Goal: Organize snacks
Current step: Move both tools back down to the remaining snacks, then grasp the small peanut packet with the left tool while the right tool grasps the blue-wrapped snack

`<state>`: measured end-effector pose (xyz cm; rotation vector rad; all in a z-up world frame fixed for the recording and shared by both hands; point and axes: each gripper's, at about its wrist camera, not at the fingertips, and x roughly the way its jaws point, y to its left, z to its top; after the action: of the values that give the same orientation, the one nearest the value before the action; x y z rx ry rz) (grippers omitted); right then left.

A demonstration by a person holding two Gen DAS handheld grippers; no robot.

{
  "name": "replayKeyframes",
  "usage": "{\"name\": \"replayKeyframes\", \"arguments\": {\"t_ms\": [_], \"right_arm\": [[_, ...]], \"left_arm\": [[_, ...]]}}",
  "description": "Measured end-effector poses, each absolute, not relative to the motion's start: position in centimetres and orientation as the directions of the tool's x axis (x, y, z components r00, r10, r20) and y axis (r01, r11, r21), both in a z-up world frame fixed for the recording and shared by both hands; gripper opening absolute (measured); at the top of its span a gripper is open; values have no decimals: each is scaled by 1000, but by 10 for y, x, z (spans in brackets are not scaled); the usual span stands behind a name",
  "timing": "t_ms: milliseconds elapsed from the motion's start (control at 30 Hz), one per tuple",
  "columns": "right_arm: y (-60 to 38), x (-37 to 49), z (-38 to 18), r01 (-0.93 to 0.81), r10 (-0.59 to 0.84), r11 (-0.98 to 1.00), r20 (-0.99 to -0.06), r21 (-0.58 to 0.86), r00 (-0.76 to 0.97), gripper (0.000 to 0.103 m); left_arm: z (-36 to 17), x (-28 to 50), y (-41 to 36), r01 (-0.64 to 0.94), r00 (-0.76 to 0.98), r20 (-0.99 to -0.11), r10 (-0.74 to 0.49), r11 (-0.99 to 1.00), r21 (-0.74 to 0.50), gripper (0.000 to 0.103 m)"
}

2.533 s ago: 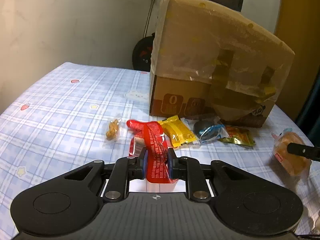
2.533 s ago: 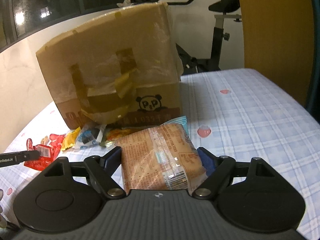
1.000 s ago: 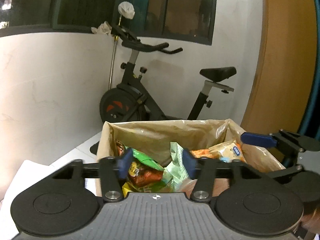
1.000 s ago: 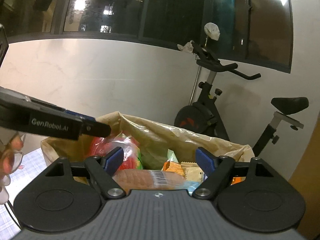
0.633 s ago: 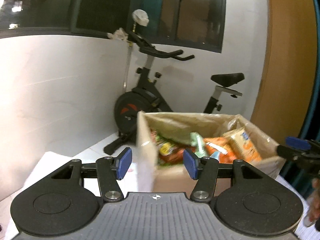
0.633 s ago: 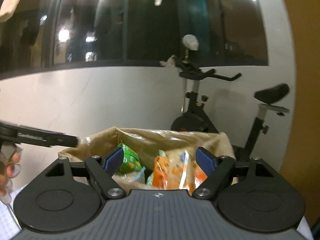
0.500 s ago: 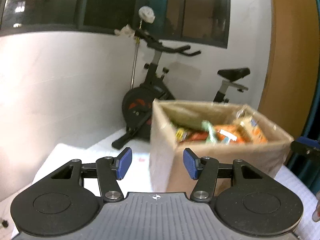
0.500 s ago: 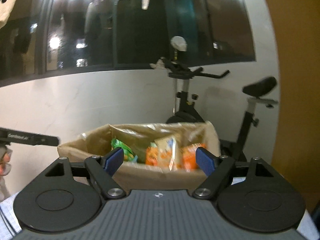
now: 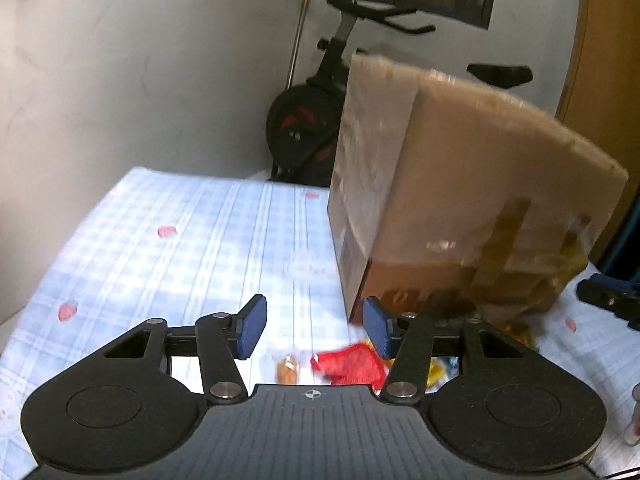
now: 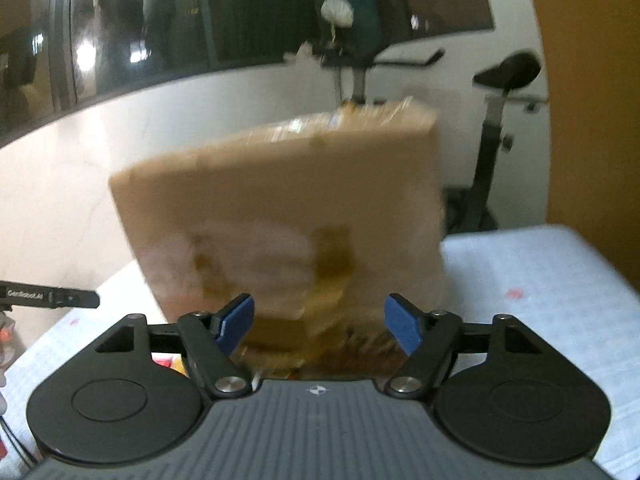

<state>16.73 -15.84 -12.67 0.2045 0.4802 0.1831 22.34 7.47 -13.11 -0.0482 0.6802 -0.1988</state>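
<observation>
The cardboard box (image 9: 472,184) is tan-brown with darker brown tape patches at its 5 o'clock corner; the tablecloth (image 9: 192,236) is pale blue plaid dotted with small red-pink marks. At 6 o'clock lie a red wrapper (image 9: 352,366) and an orange-brown snack (image 9: 288,366). Both the left gripper (image 9: 314,326) and the right gripper (image 10: 319,322) are black with blue pads (image 10: 236,322)

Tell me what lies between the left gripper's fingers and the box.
In the left wrist view, a red packet and a small brown snack lie on the tablecloth between the left gripper and the box.
</observation>
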Motion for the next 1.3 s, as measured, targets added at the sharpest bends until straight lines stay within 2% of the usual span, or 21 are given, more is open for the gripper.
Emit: {"name": "replayKeyframes", "arguments": {"t_ms": [233, 400, 733, 900, 1200, 1233, 1300], "right_arm": [[-117, 192, -155, -211, 320, 944, -541, 255, 778, 70], [-95, 207, -168, -227, 349, 934, -580, 274, 736, 70], [-72, 238, -188, -179, 293, 955, -660, 236, 692, 68], [-68, 230, -191, -204, 293, 956, -649, 210, 703, 58], [-91, 201, -189, -160, 289, 954, -641, 253, 711, 54], [-94, 198, -189, -156, 286, 955, -640, 254, 713, 54], [-100, 192, -187, -147, 283, 955, -639, 258, 715, 54]], "left_arm": [[-155, 229, 77, 157, 725, -664, -182, 983, -98, 52], [-169, 225, 78, 146, 712, -680, -172, 985, -96, 49], [-180, 226, 78, 141, 701, -694, -167, 985, -95, 48], [-185, 227, 76, 149, 698, -698, -159, 986, -75, 49], [-192, 234, 70, 140, 715, -689, -118, 990, -24, 48], [-193, 235, 71, 133, 716, -690, -110, 991, -20, 46], [-197, 237, 72, 127, 706, -699, -110, 992, -27, 21]]}}
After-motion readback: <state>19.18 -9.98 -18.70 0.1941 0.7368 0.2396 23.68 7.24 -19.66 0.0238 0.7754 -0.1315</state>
